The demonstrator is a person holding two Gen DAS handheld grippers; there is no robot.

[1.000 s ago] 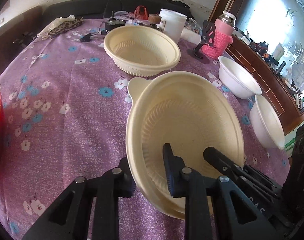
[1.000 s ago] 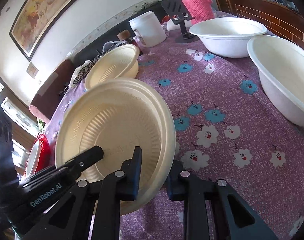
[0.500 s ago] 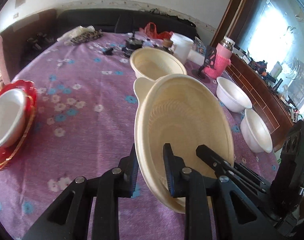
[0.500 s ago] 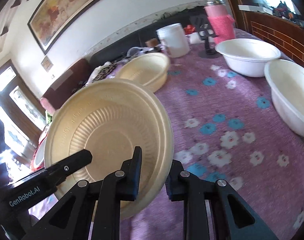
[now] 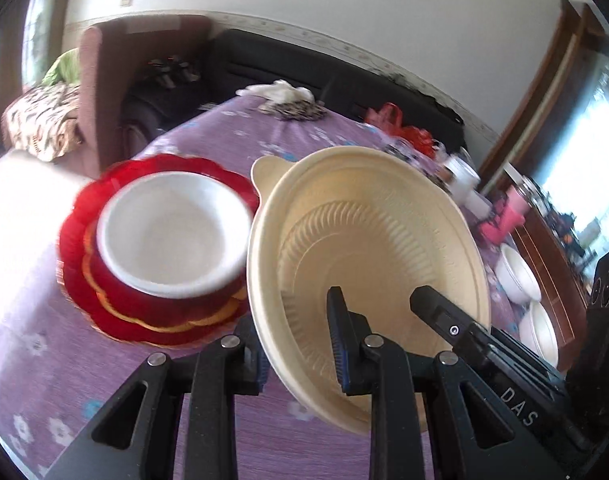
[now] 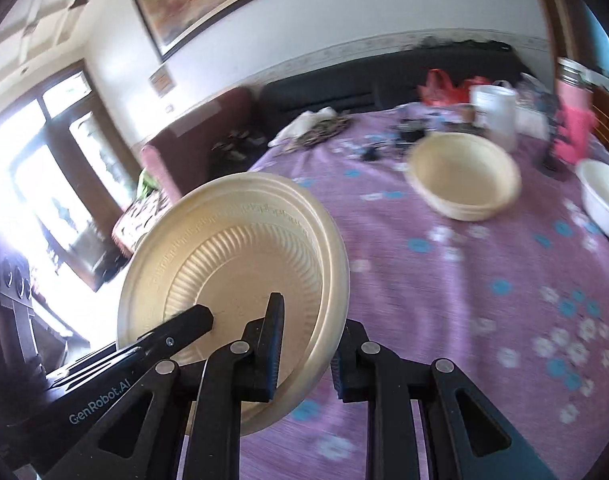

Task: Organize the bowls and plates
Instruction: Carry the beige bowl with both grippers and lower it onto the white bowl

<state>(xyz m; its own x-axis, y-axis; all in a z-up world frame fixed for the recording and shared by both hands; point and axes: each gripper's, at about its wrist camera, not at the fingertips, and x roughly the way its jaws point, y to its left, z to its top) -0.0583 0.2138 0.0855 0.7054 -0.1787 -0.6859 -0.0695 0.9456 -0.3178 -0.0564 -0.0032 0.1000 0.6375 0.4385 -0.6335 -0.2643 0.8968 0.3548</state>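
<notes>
A cream ribbed plate is held tilted above the purple flowered table, gripped on opposite rims by both grippers. My left gripper is shut on its left rim; my right gripper is shut on its right rim, also showing in the right wrist view. A white bowl sits on stacked red plates just left of the held plate. A cream bowl stands far on the table.
Two white bowls stand at the table's right edge, one also in the right wrist view. A white jar, a pink bottle and clutter line the far edge. An armchair stands beyond the table.
Both grippers have carried the cream plate leftward across the table, away from the cream bowl. The white bowl on the red plates is now close beside the plate.
</notes>
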